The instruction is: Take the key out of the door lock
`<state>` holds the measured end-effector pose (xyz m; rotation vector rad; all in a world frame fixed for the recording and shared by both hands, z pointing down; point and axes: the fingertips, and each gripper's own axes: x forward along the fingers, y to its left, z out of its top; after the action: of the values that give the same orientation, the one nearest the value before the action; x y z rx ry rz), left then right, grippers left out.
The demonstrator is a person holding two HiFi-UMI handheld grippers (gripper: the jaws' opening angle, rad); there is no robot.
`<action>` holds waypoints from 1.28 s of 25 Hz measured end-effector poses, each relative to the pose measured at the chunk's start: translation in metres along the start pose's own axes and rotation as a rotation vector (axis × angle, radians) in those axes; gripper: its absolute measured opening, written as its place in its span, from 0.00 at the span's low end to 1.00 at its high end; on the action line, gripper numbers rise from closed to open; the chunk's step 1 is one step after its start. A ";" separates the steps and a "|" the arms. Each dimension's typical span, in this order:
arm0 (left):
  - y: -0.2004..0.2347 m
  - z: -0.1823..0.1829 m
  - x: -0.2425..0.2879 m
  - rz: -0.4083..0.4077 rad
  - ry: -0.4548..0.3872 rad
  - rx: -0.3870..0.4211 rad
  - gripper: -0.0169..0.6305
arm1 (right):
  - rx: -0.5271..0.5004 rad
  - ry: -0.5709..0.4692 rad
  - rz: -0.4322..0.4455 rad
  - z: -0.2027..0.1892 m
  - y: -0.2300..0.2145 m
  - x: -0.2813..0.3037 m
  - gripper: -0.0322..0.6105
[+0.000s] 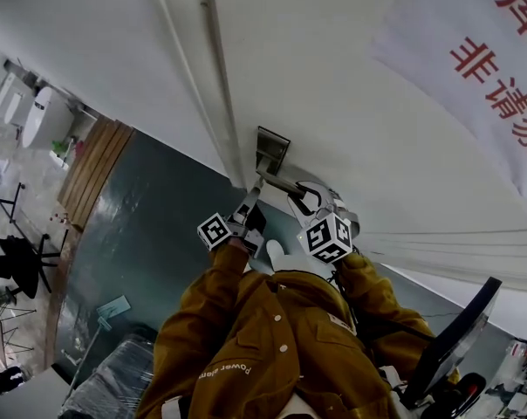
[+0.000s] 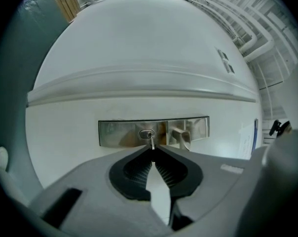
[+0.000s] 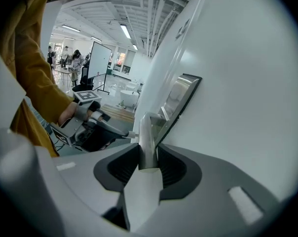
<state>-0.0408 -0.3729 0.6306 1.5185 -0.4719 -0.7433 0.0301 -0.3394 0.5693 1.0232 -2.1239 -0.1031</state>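
A steel lock plate (image 1: 270, 151) sits on the white door (image 1: 351, 77). In the left gripper view a small silver key (image 2: 151, 141) sticks out of the keyhole (image 2: 146, 134) in the plate (image 2: 119, 132). My left gripper (image 2: 152, 151) is shut on the key's outer end, its dark pads meeting around it. The lever handle (image 2: 181, 136) stands just right of the key. My right gripper (image 3: 148, 157) is shut on that door handle (image 3: 147, 132), gripping its flat bar. In the head view both grippers, left (image 1: 256, 186) and right (image 1: 291, 195), reach up to the plate side by side.
A white banner with red characters (image 1: 482, 68) hangs on the door to the right. The door frame's edge (image 1: 220, 77) runs just left of the lock. Teal floor (image 1: 150, 225) lies below, with chairs (image 1: 23, 260) at far left. A whiteboard (image 3: 99, 63) stands in the room behind.
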 end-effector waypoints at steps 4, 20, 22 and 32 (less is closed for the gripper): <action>-0.015 -0.008 -0.029 0.012 -0.011 0.020 0.05 | -0.003 -0.004 0.004 0.001 0.001 0.000 0.25; -0.192 -0.004 -0.065 0.232 0.047 1.158 0.06 | 0.163 -0.253 -0.098 0.068 -0.025 -0.069 0.08; -0.210 -0.009 -0.062 0.221 0.041 1.267 0.06 | 0.206 -0.326 -0.137 0.083 -0.034 -0.083 0.06; -0.217 -0.014 -0.064 0.310 0.059 1.412 0.06 | 0.444 -0.473 -0.099 0.105 -0.014 -0.083 0.06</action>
<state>-0.1065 -0.2975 0.4273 2.6322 -1.3078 -0.0055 0.0019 -0.3159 0.4397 1.4787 -2.5912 0.0946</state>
